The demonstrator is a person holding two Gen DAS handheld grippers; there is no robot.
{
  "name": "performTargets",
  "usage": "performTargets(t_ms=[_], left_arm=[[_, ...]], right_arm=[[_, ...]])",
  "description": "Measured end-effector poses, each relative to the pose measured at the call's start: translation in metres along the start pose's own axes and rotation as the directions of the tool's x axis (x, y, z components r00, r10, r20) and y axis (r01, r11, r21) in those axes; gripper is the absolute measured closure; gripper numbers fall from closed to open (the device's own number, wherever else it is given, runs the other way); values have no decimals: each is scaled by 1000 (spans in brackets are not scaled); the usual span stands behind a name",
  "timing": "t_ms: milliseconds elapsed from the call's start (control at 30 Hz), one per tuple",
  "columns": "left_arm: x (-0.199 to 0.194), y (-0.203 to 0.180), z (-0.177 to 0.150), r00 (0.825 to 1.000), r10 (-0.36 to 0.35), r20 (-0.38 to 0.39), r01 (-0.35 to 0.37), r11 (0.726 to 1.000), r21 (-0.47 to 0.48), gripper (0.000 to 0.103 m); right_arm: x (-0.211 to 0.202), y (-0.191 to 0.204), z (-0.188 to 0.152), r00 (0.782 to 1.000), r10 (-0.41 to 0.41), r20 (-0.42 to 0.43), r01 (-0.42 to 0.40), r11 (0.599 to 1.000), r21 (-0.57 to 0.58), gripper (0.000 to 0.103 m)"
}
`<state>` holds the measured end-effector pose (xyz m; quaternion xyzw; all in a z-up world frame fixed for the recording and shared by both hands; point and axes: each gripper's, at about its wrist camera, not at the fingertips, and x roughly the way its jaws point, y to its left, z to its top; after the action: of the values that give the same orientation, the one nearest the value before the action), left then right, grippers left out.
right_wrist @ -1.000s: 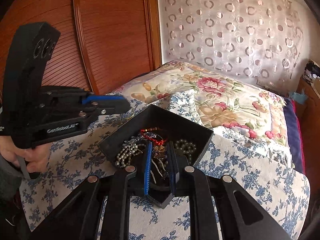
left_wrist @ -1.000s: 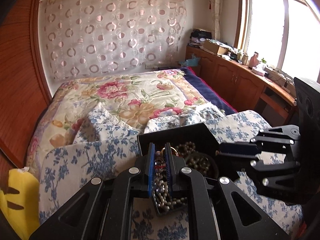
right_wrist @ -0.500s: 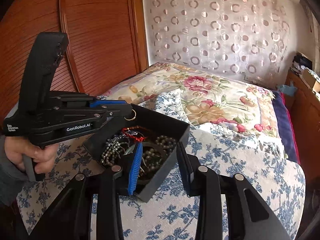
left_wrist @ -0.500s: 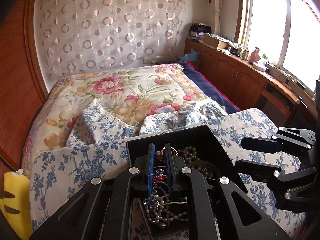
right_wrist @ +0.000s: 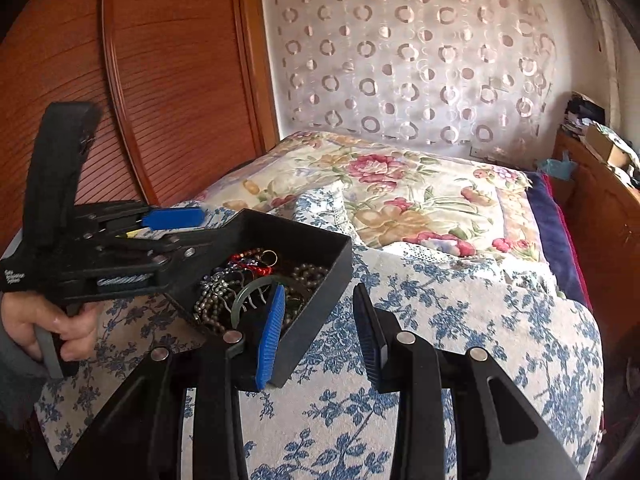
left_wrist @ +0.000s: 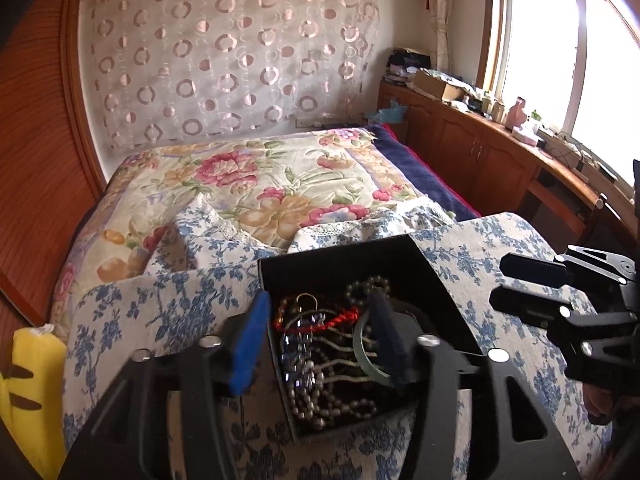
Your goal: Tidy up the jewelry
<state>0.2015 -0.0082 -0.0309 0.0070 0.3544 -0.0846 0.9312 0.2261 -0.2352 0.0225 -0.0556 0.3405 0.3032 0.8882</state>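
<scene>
A black box (left_wrist: 424, 268) full of jewelry sits on a blue-flowered cloth (left_wrist: 168, 300) that covers the near end of the bed (left_wrist: 248, 184). Inside lie grey bead strands (left_wrist: 320, 396), a red cord bracelet (left_wrist: 320, 322), a gold ring (left_wrist: 306, 300) and a green bangle (left_wrist: 362, 354), all tangled together.

The left gripper (left_wrist: 320, 340) hangs over the box with its fingers (left_wrist: 248, 344) spread wide and nothing between them; the blue-padded finger stands at the box's left wall, the other over the bangle.

The right gripper (right_wrist: 320, 332) is also spread wide and holds nothing. Its left finger (right_wrist: 272, 332) is just inside the box's near corner, beside the bangle (right_wrist: 250, 292); its right finger is outside the box, above the cloth (right_wrist: 440, 320). A hand (right_wrist: 48, 326) grips the left gripper's handle at the left edge of the bed.
</scene>
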Motion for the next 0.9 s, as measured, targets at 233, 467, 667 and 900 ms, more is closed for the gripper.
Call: performTargets(t_ms=[233, 467, 667, 900], left_arm=[[-30, -1, -23, 999, 46, 22, -45, 999, -28, 15], [-61, -3, -44, 996, 79, 32, -78, 996, -45, 8], [-93, -9, -55, 992, 108, 61, -105, 993, -52, 8], [-140, -28, -56, 983, 125, 136, -121, 992, -41, 8]], right_arm=[[-25, 8, -11, 998, -35, 45, 33, 999, 37, 37], [-53, 19, -24, 991, -93, 91, 88, 994, 66, 8], [-78, 29, -29, 985, -116, 130, 106, 991, 80, 3], [-113, 33, -33, 969, -161, 188, 138, 982, 132, 3]])
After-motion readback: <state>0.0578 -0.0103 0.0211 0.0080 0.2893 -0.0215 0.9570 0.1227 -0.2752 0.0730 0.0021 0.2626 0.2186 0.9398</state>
